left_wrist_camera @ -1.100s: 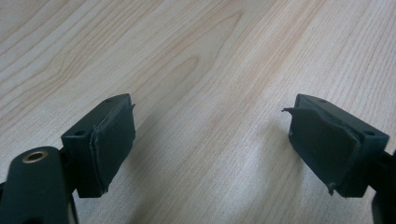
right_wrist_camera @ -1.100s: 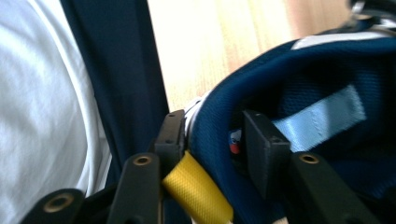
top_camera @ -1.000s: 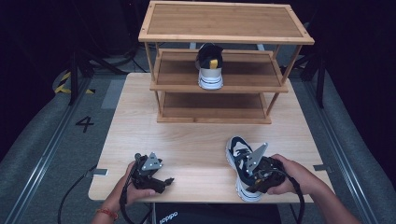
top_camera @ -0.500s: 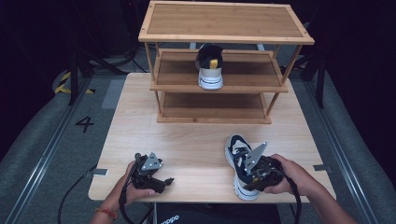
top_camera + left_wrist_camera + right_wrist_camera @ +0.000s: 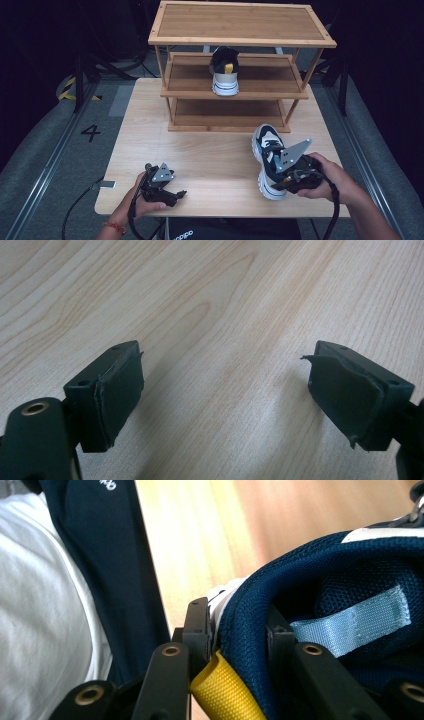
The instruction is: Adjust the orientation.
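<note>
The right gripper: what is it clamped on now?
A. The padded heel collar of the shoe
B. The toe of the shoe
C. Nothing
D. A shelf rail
A: the right gripper has one jaw outside and one inside the navy heel collar of the shoe.

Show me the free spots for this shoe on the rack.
Middle shelf: bare wood either side of the parked shoe. Bottom shelf and top shelf are bare. The right claw grips the shoe's heel collar.

Two black handheld grippers [image 5: 181, 194] [image 5: 281, 184] with grey triangular plates, brass-ringed holes, trailing black cables; red bracelet [image 5: 114, 227] on left wrist.
</note>
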Action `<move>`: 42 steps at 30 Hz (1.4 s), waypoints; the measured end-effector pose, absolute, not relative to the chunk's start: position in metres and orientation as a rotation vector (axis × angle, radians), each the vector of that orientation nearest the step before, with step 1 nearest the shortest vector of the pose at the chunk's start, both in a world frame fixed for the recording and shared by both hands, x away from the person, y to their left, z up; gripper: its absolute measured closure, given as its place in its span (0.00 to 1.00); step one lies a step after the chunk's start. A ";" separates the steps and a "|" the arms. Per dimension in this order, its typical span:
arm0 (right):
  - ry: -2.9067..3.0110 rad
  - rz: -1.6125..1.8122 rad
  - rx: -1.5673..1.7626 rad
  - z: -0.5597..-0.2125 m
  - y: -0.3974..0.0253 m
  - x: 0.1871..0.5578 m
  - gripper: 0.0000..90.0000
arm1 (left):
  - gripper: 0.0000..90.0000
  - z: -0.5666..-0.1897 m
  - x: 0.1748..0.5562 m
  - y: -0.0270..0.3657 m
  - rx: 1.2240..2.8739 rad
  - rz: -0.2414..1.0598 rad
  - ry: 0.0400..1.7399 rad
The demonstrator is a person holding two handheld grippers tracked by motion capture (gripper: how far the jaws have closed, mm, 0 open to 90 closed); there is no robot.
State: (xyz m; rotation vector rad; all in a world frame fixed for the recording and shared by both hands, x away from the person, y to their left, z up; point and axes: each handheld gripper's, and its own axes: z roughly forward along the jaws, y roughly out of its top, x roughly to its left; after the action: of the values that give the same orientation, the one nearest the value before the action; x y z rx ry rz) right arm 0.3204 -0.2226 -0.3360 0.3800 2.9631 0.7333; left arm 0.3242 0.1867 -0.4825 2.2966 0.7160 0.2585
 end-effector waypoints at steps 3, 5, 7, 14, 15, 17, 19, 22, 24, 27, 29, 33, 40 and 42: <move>2.921 0.743 0.381 -0.318 -0.227 0.323 0.79 | 0.17 -0.483 0.324 0.187 2.296 0.259 0.716; 2.901 0.740 0.378 -0.308 -0.229 0.325 0.79 | 0.17 -0.482 0.324 0.187 2.296 0.262 0.717; 2.879 0.735 0.385 -0.297 -0.231 0.327 0.79 | 0.17 -0.482 0.324 0.187 2.296 0.263 0.717; 2.842 0.676 0.406 -0.274 -0.230 0.340 0.79 | 0.17 -0.482 0.324 0.187 2.296 0.263 0.719; 2.836 0.669 0.406 -0.271 -0.229 0.343 0.79 | 0.17 -0.482 0.324 0.187 2.296 0.263 0.718; 2.830 0.661 0.403 -0.266 -0.227 0.347 0.79 | 0.17 -0.482 0.324 0.187 2.296 0.263 0.718; 2.828 0.664 0.398 -0.260 -0.226 0.351 0.79 | 0.17 -0.482 0.324 0.187 2.296 0.263 0.719; 2.818 0.677 0.393 -0.253 -0.224 0.358 0.79 | 0.17 -0.482 0.323 0.187 2.293 0.262 0.724; 2.813 0.680 0.379 -0.248 -0.222 0.362 0.79 | 0.17 -0.483 0.323 0.187 2.292 0.261 0.726; 2.803 0.665 0.364 -0.241 -0.217 0.370 0.79 | 0.17 -0.483 0.323 0.187 2.293 0.261 0.725; 2.804 0.666 0.358 -0.235 -0.213 0.378 0.79 | 0.17 -0.482 0.323 0.187 2.295 0.259 0.726; 2.804 0.668 0.372 -0.229 -0.207 0.397 0.79 | 0.17 -0.482 0.322 0.187 2.291 0.259 0.733; 2.790 0.665 0.394 -0.220 -0.196 0.434 0.79 | 0.17 -0.482 0.323 0.187 2.292 0.261 0.732; 2.794 0.659 0.402 -0.221 -0.194 0.443 0.79 | 0.17 -0.482 0.322 0.187 2.291 0.260 0.732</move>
State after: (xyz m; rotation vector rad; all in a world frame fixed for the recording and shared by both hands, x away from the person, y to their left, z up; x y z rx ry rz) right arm 0.4429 -0.1936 -0.2205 0.4017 2.7942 0.6587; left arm 0.3225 0.1868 -0.4824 2.2913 0.7320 0.2597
